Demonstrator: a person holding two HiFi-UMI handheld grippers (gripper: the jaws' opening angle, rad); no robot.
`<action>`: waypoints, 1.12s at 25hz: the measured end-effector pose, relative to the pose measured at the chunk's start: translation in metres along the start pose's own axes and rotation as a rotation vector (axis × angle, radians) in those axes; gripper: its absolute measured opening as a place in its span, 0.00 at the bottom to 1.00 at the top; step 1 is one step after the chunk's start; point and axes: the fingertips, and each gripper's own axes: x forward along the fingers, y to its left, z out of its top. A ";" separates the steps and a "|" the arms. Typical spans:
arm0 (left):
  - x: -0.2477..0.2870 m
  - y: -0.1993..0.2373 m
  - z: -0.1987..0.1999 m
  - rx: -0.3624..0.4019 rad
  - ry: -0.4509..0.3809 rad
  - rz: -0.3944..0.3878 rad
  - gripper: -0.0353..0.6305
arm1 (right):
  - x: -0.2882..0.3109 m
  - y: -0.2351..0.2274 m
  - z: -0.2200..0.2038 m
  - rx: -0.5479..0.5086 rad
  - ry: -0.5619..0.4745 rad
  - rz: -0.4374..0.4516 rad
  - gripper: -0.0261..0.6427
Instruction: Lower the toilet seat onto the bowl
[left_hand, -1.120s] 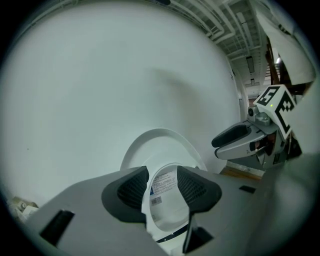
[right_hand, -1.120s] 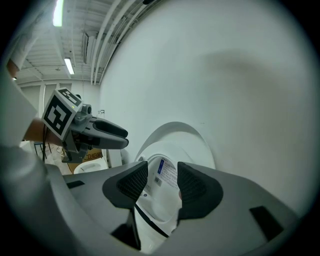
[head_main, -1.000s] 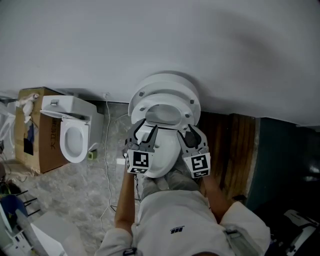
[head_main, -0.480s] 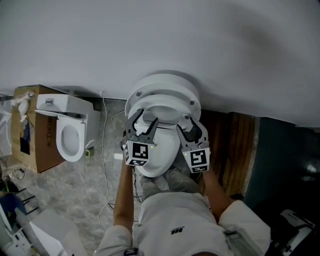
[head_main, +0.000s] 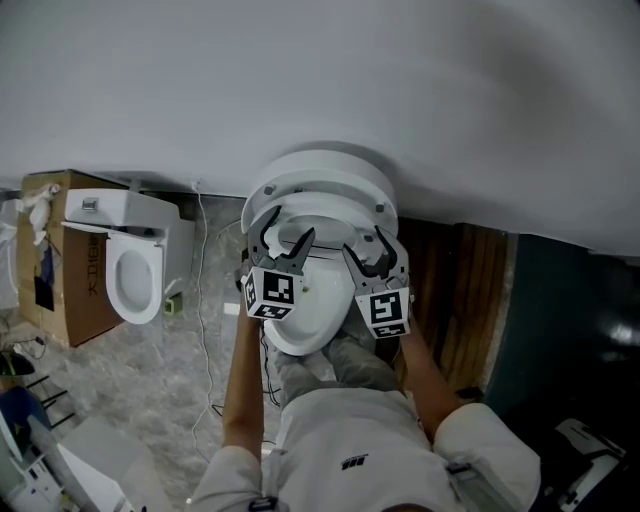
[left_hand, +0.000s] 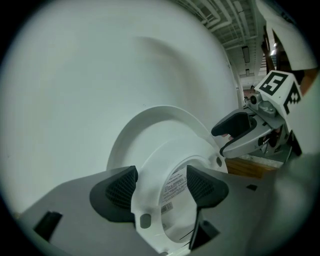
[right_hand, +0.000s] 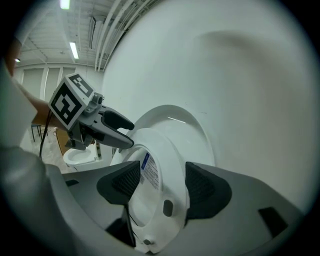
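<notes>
Tilting up over the bowl (head_main: 303, 322), the white seat (head_main: 330, 195) shows a sticker underneath. The left gripper (head_main: 288, 232) and right gripper (head_main: 367, 242) have just been opening, and their jaws sit loose around the seat's rim. Grey floor (head_main: 190, 370), white wall (head_main: 320, 70), another toilet (head_main: 135, 268) nearby.

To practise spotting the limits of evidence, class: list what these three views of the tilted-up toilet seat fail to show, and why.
- Print on the label under the toilet seat: too small and blurred in both gripper views.
- Seat hinge: head view, hidden behind the tilted seat.
- Front and foot of the bowl: head view, covered by the person's legs.
- Print on the cardboard box: head view, too small.
</notes>
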 end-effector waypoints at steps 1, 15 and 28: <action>0.002 0.000 -0.001 0.003 0.005 0.000 0.55 | 0.002 -0.001 -0.001 -0.009 0.002 -0.002 0.44; 0.033 0.008 -0.013 0.036 0.058 0.001 0.60 | 0.034 -0.012 -0.006 -0.087 0.012 -0.030 0.51; 0.029 0.010 -0.016 0.063 0.062 0.004 0.54 | 0.035 -0.017 -0.014 -0.091 0.042 -0.108 0.38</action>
